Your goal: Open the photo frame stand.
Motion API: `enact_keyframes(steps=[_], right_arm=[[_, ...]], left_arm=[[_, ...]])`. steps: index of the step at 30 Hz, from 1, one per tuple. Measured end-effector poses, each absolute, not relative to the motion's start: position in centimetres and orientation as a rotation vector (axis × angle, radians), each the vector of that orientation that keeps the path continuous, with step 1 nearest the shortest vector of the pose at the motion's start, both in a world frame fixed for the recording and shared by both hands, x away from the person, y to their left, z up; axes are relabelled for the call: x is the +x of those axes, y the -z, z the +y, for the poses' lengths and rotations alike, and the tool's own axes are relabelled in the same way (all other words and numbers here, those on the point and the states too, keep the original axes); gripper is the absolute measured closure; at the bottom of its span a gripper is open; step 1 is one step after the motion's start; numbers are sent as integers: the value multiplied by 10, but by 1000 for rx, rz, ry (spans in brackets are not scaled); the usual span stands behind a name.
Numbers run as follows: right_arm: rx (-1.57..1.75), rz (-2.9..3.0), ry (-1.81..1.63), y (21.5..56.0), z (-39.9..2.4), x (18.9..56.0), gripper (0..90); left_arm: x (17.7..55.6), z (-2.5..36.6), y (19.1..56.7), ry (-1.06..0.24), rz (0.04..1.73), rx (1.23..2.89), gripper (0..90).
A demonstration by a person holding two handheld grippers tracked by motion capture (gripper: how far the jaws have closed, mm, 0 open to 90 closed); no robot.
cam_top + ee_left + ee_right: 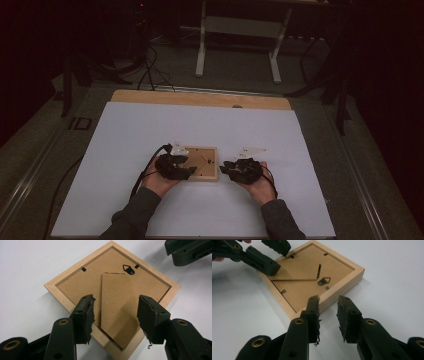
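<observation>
Room light: the high view is coming through dim, the far floor and the corners sinking into near black with a reddish cast.
Brightest patch: the white table sheet point(150, 130) is catching what light there is, though it is looking grey-blue.
Gripper views: both are reading far brighter, evenly lit from above.
Shadows: the picture frame point(75, 280) is throwing a soft shadow onto the sheet; the left gripper point(262, 255) is shading the frame's backing.
Glare: the clear plates are glinting pale in the high view.
Sharpness: the high view is looking soft and grainy; the near jaws are staying crisp.
Edges: the close views are stretching slightly toward their corners.
</observation>
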State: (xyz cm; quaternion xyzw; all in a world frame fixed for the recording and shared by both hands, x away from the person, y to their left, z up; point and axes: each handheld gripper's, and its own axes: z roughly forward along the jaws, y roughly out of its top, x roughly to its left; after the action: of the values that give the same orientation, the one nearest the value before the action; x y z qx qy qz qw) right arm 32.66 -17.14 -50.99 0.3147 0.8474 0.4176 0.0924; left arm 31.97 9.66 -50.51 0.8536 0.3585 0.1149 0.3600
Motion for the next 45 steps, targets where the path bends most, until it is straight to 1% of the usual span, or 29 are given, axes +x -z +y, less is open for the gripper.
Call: enact_keyframes(steps=[2, 6, 7, 16, 24, 32, 45], right_arm=[[930, 2514, -1244, 510, -171, 326, 749], [904, 2507, -1244, 510, -168, 324, 885], [896, 2505, -1246, 509, -168, 323, 894], [870, 2500, -1268, 510, -160, 321, 897], [838, 2526, -1276, 513, -151, 318, 897], [819, 2546, -1274, 517, -147, 316, 897], [798, 2570, -1267, 520, -145, 314, 898]], left_arm=[[320, 96, 506, -296, 920, 2203, 473], [318, 94, 506, -295, 910, 2204, 468], [318, 93, 507, -297, 907, 2210, 468], [318, 91, 512, -299, 909, 2223, 468], [315, 90, 513, -326, 897, 2220, 465], [314, 88, 514, -353, 881, 2225, 499], [316, 87, 515, -349, 885, 2219, 511]])
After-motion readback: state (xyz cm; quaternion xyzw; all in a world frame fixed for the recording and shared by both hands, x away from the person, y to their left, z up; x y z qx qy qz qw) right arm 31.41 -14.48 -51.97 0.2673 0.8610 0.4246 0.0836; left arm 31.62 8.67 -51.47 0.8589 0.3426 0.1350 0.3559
